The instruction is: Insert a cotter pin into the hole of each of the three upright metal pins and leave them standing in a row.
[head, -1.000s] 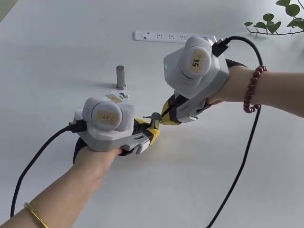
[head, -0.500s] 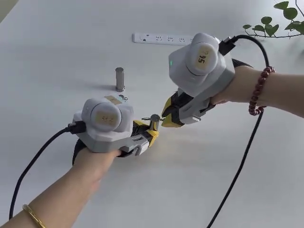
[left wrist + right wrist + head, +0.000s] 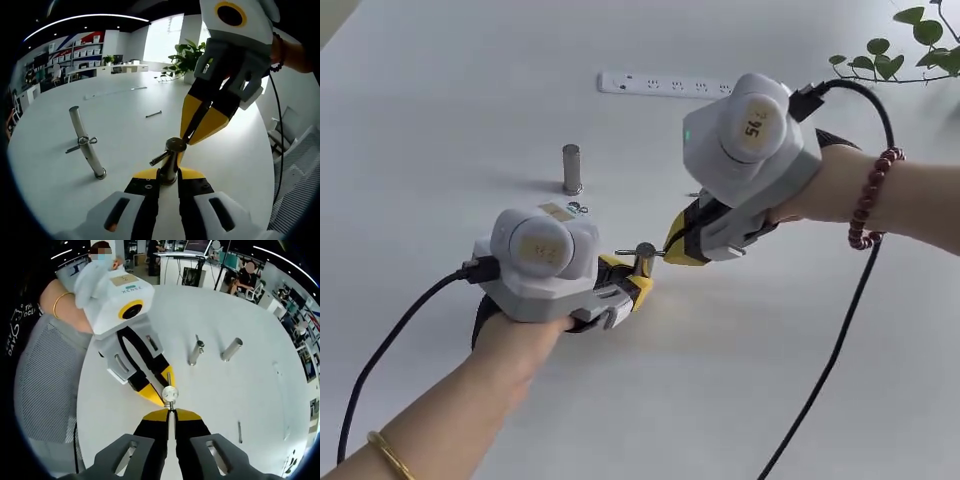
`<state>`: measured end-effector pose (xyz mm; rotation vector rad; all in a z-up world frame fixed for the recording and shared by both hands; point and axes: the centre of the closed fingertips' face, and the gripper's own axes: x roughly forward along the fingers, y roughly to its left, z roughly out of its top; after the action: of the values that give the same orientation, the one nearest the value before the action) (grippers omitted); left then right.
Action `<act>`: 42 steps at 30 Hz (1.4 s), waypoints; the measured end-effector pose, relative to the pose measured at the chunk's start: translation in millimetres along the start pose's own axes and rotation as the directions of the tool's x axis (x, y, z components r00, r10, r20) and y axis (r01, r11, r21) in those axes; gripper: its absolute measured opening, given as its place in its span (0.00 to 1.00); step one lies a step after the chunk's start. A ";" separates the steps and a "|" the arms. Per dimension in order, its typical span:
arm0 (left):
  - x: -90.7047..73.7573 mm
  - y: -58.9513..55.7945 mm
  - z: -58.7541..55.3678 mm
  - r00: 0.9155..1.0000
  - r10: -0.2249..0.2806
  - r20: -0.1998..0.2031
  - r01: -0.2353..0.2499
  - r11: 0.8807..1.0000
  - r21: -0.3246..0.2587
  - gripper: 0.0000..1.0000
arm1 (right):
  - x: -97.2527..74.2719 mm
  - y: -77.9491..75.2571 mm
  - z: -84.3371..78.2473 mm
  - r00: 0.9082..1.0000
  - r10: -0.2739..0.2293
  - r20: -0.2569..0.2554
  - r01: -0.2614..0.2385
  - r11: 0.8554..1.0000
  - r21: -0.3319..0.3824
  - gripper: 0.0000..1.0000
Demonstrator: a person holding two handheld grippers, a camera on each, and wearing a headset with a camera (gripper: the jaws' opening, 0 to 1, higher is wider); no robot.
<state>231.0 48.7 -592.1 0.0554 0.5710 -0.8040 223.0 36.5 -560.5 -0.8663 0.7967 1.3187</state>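
My left gripper is shut on a short metal pin and holds it upright above the table. My right gripper meets it from the right, shut on a thin cotter pin that runs through the pin's hole; its tip sticks out on the far side. A second metal pin stands behind with a cotter pin through it. A third, plain pin stands farther back.
A white power strip lies at the back of the white table. A loose cotter pin lies on the table. A leafy plant is at the back right. Black cables trail from both grippers.
The right gripper has drifted slightly rightward and up. The cotter pin's tip now shows farther out on the left side of the held pin. The left gripper has barely moved.
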 end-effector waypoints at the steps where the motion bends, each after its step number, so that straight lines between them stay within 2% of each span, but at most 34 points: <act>1: 0.0 0.0 0.0 1.000 0.000 0.000 0.000 1.000 0.000 0.12 | 0.1 0.1 0.2 1.000 0.000 0.000 0.000 1.000 0.000 0.00; 19: 1.0 1.0 -1.7 1.000 -0.001 -0.003 0.001 1.000 -0.022 0.12 | 4.0 -3.2 1.4 1.000 0.005 0.004 -0.005 1.000 0.028 0.00; 22: 0.6 1.5 -4.0 1.000 0.002 -0.016 -0.002 1.000 -0.014 0.13 | 4.5 -2.5 1.6 1.000 0.004 0.004 -0.004 1.000 0.026 0.00; 29: -2.8 2.8 -4.1 1.000 0.007 -0.018 -0.008 1.000 -0.029 0.20 | 3.9 -4.2 0.4 1.000 -0.009 0.010 0.008 0.997 0.072 0.12; 31: -4.8 4.4 -5.7 1.000 0.008 -0.026 -0.009 0.999 -0.051 0.23 | 3.5 -6.6 3.3 1.000 -0.015 0.027 0.012 0.996 0.093 0.14; 35: -11.0 8.3 -5.2 0.999 0.016 -0.033 -0.017 0.998 -0.054 0.28 | -2.3 -3.9 10.5 0.997 -0.013 0.071 0.004 0.992 0.126 0.18; 38: -18.2 11.7 1.0 1.000 0.012 -0.013 -0.013 0.997 -0.075 0.33 | -3.9 -1.9 14.3 0.995 -0.011 0.097 -0.003 0.989 0.145 0.19; 42: -27.0 16.5 6.7 1.000 0.020 0.007 -0.019 0.998 -0.065 0.37 | -4.2 0.2 19.6 0.989 -0.022 0.146 -0.004 0.985 0.171 0.19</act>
<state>230.6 76.5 -575.5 -0.0016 0.5884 -0.7657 222.5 51.8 -547.6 -0.6283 0.7764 1.2703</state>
